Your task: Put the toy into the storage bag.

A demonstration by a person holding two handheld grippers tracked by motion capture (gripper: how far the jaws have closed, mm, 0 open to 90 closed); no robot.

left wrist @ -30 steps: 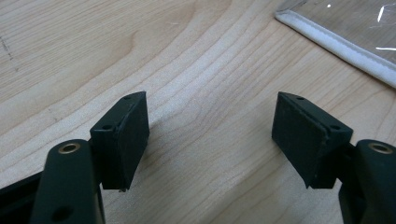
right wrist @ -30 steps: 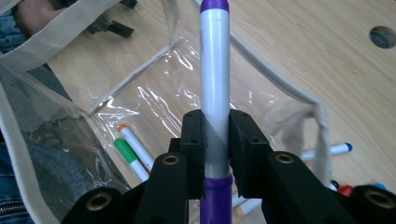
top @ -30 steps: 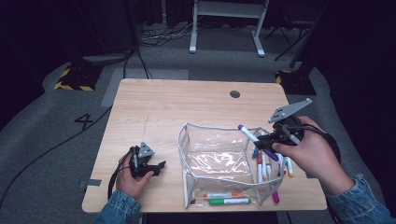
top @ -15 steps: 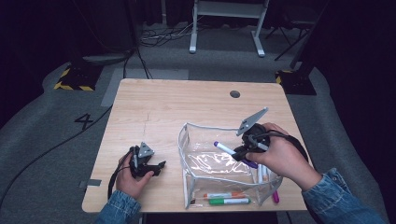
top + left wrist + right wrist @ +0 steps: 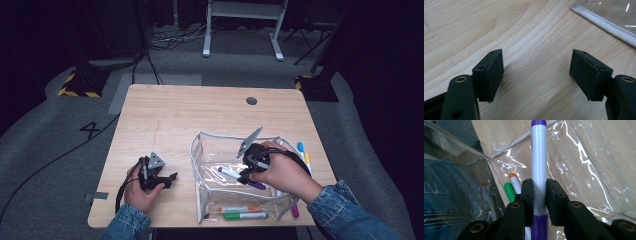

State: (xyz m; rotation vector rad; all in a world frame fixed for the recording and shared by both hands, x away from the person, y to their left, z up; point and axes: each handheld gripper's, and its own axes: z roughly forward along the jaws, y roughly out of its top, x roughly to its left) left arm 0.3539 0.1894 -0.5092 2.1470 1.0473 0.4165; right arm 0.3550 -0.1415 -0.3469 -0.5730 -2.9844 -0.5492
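At the near edge of the bench (image 5: pixel 165 115), an orange marker (image 5: pixel 239 208) and a green marker (image 5: pixel 245 216) lie side by side inside the near end of a clear pouch (image 5: pixel 210 152) with a white trim. A little farther in, on the left, the left hand-held gripper (image 5: pixel 167 178) rests low over bare wood, its jaws standing well apart with nothing between them; the left gripper view shows the pouch's white edge (image 5: pixel 604 23) just beyond it to the right. To the right, the right hand-held gripper (image 5: pixel 244 179) sits over the open pouch with its jaws clamped on a purple marker (image 5: pixel 235 175), gripping the white barrel just above the purple end. The marker points left, its purple tip inside the pouch's opening and held above the clear bottom. Beyond the person's right hand, a few more markers (image 5: pixel 303 152) lie on the bench just outside the pouch's right wall. At the far edge of the bench is a small dark round hole (image 5: pixel 251 100).
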